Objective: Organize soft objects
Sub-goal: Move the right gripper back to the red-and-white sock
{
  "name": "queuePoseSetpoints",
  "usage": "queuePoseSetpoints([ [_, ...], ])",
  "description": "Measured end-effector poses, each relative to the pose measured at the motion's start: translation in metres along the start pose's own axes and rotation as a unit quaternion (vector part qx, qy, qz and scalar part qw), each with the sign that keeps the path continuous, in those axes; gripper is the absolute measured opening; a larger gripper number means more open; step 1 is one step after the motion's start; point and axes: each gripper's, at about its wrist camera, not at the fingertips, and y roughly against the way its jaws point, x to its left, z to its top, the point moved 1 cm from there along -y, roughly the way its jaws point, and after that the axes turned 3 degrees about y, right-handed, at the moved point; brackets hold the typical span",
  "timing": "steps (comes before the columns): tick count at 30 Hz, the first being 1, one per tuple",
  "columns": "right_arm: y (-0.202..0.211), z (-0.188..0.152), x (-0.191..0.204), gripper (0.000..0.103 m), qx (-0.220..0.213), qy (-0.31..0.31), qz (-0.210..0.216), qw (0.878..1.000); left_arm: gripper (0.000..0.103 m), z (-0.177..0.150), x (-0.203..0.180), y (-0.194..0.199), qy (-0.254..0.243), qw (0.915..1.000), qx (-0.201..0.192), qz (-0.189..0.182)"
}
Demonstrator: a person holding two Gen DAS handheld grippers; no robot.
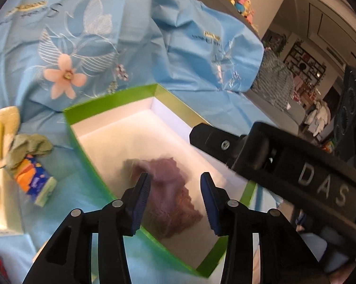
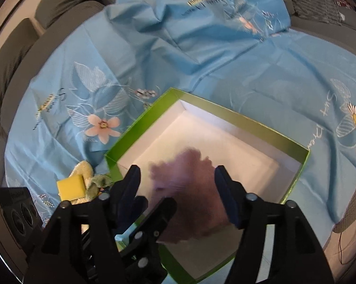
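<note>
Box: one green cardboard box (image 2: 296,146), rectangular, white inside, on blue floral sheet (image 2: 201,54).
Cloth: one fuzzy purple cloth (image 1: 170,189), crumpled on box floor.
Left gripper (image 1: 175,201): fingers parted, empty.
Right gripper (image 2: 178,194): fingers wide, empty.
Beside box: one yellow sponge (image 2: 71,185).

fuzzy purple cloth (image 1: 170,189), crumpled, blurred, inside green box (image 1: 111,101)

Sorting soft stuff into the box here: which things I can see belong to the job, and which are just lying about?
Part of the job:
- green box
- purple fuzzy cloth, in the box
- yellow sponge
- green rag
- cream cloth

Just lying about:
- blue floral sheet
- white carton
- orange-and-blue packet, unclear
</note>
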Motion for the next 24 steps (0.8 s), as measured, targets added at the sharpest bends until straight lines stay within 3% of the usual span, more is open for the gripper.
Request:
queuePoseSetpoints([
  [2, 0.004, 0.0, 0.005, 0.074, -0.006, 0.006, 0.011, 1.0, 0.061, -0.001, 0.007, 0.02, 0.007, 0.9998, -0.015, 0.006],
  [6, 0.014, -0.002, 0.02, 0.085, -0.014, 0.019, 0.043, 0.999, 0.067, -0.002, 0.029, 0.062, 0.036, 0.9979, -0.049, 0.023],
  [11, 0.022, -0.006, 0.048, 0.086, -0.009, 0.046, 0.118, 0.992, 0.078, -0.019, 0.073, 0.118, 0.073, 0.9882, -0.088, 0.102],
  [18, 0.024, -0.025, 0.103, 0.094, 0.036, 0.099, 0.211, 0.972, 0.078, -0.076, 0.147, 0.17, 0.152, 0.9613, -0.105, 0.204],
  [21, 0.016, -0.041, 0.134, 0.094, 0.075, 0.126, 0.251, 0.957, 0.078, -0.101, 0.175, 0.178, 0.191, 0.9541, -0.1, 0.208],
  [24, 0.007, -0.06, 0.165, 0.094, 0.113, 0.158, 0.265, 0.945, 0.078, -0.121, 0.199, 0.179, 0.224, 0.9455, -0.09, 0.218],
])
